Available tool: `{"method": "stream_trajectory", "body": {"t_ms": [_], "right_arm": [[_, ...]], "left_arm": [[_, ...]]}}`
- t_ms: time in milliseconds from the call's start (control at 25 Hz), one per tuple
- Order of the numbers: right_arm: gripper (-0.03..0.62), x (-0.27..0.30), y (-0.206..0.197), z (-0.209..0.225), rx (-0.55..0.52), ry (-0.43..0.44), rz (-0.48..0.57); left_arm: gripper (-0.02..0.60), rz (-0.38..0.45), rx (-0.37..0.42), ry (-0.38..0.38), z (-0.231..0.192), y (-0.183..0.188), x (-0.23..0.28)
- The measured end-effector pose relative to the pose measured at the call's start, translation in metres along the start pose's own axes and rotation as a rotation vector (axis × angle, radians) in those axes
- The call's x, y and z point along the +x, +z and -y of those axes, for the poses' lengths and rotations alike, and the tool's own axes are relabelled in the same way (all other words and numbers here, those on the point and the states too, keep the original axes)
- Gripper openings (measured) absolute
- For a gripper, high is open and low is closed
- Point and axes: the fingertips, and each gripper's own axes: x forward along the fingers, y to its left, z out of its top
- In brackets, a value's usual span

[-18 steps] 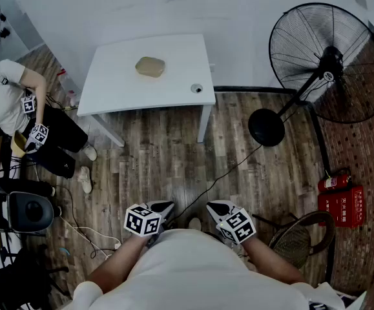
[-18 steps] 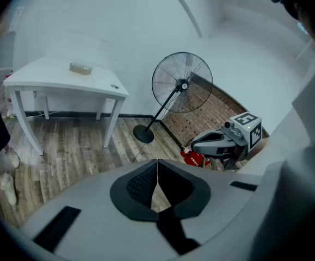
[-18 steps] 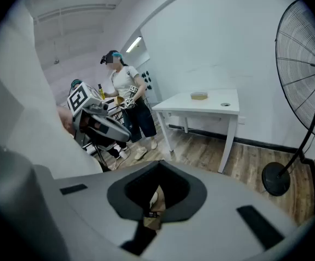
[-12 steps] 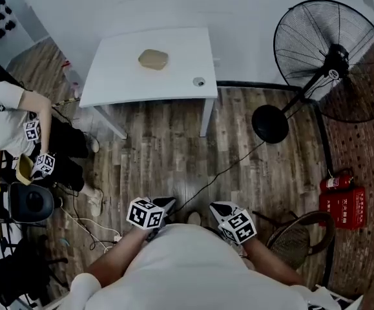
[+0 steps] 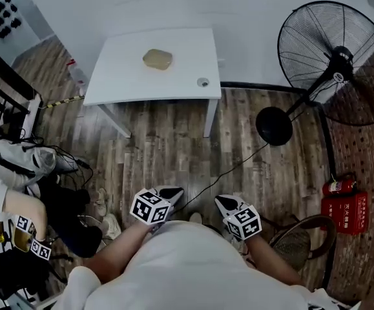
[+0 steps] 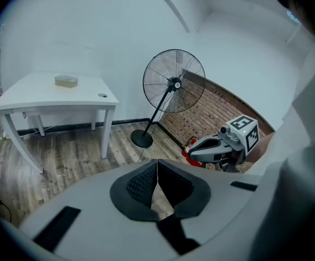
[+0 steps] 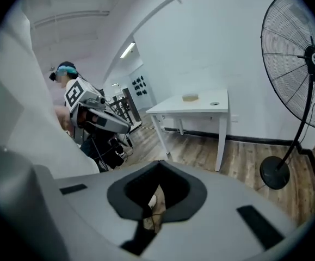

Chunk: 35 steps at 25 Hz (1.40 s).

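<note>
Head view: the left gripper [image 5: 170, 192] and right gripper [image 5: 223, 203], each with a checker-marked cube, are held at the person's waist over the plank floor. A thin black cable [image 5: 220, 172] runs on the floor between them, and the white table [image 5: 119, 86] stands well apart. The print on the red box [image 5: 342, 212] is too small to read. Left gripper view: the ribbed dark pads meet in one seam with nothing gripped, and the mesh-caged fan [image 6: 173, 82] stands upright. Right gripper view: these jaws are also pressed together and empty. Only this view shows a ceiling light strip [image 7: 128, 50].
</note>
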Motion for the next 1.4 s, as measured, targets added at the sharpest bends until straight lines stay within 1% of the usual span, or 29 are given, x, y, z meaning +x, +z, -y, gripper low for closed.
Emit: {"method": "stream_trajectory", "body": {"t_ms": [120, 200, 280, 400, 560, 680, 800, 1000, 1120, 1240, 1400], "right_arm": [[0.01, 0.009, 0.005, 0.005, 0.02, 0.017, 0.006], [0.028, 0.018, 0.009, 0.01, 0.028, 0.029, 0.0], [0.035, 0.029, 0.018, 0.014, 0.027, 0.031, 0.001], [0.035, 0.051, 0.045, 0.016, 0.002, 0.03, 0.01], [0.032, 0.089, 0.093, 0.024, -0.033, 0.021, 0.009], [0.034, 0.12, 0.128, 0.033, -0.044, 0.0, -0.01], [0.046, 0.158, 0.167, 0.039, -0.039, -0.015, -0.017], [0.051, 0.216, 0.225, 0.056, 0.004, -0.045, -0.008], [0.054, 0.248, 0.25, 0.068, 0.024, -0.047, -0.011], [0.058, 0.273, 0.273, 0.086, 0.051, -0.032, -0.022], [0.086, 0.306, 0.312, 0.137, 0.122, 0.002, -0.014]], "left_arm": [[0.018, 0.044, -0.028, 0.006, -0.007, 0.005, -0.007], [0.018, 0.085, -0.055, 0.016, -0.014, 0.007, -0.015], [0.018, 0.111, -0.055, 0.029, -0.026, 0.01, -0.023], [0.018, 0.141, -0.034, 0.038, -0.049, 0.022, -0.033], [0.018, 0.18, -0.02, 0.024, -0.093, 0.055, -0.039], [0.018, 0.191, -0.011, -0.01, -0.131, 0.086, -0.039], [0.018, 0.185, 0.004, -0.043, -0.172, 0.114, -0.047], [0.019, 0.151, 0.049, -0.094, -0.228, 0.142, -0.059], [0.019, 0.143, 0.055, -0.095, -0.262, 0.155, -0.066], [0.018, 0.16, 0.024, -0.08, -0.289, 0.173, -0.069], [0.018, 0.207, -0.033, -0.04, -0.322, 0.207, -0.062]]}}
